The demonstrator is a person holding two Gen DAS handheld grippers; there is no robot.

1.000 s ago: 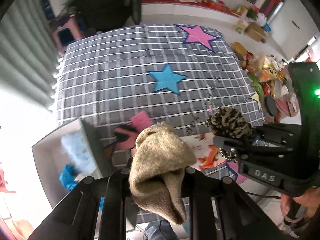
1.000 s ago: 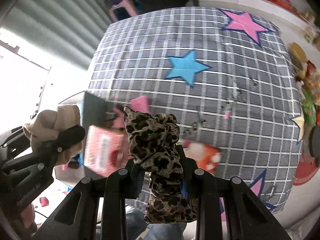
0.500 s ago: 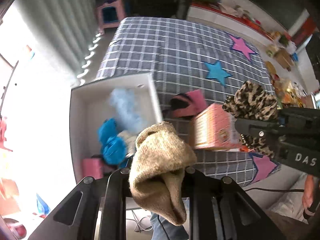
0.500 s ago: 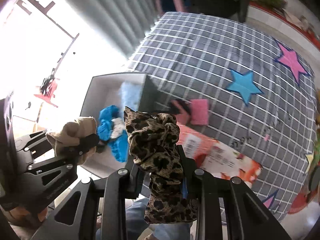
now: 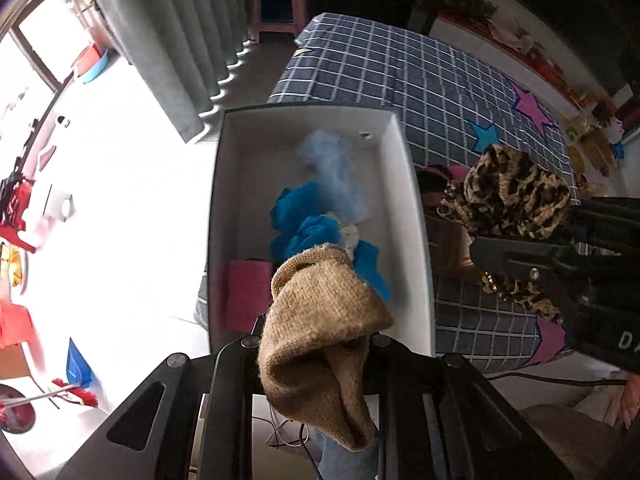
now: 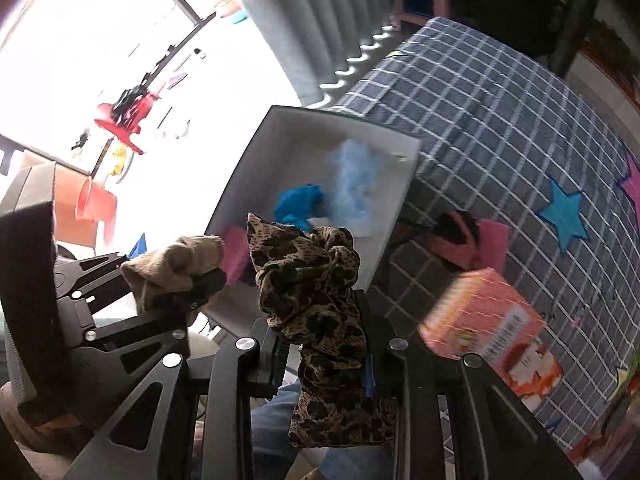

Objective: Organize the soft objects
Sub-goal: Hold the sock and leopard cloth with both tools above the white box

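My left gripper (image 5: 316,340) is shut on a tan knit sock (image 5: 320,320) and holds it above the near end of a white box (image 5: 408,184). The box holds blue cloths (image 5: 304,220), a pale blue fluffy piece (image 5: 332,160) and a pink cloth (image 5: 246,292). My right gripper (image 6: 320,344) is shut on a leopard-print fabric piece (image 6: 312,280), held just right of the box (image 6: 400,204). The left gripper with its sock (image 6: 176,264) shows at the left of the right wrist view. The right gripper with the leopard piece (image 5: 508,196) shows at the right of the left wrist view.
The box sits at the corner of a bed with a grey checked cover (image 5: 440,84) bearing blue and pink stars. A pink-and-black item (image 6: 464,236) and an orange carton (image 6: 488,324) lie on the bed near the box. A curtain (image 5: 172,40) hangs to the left.
Both grippers have swung left from over the bed to the white box, each still holding its fabric. The box now fills the middle of the left wrist view.
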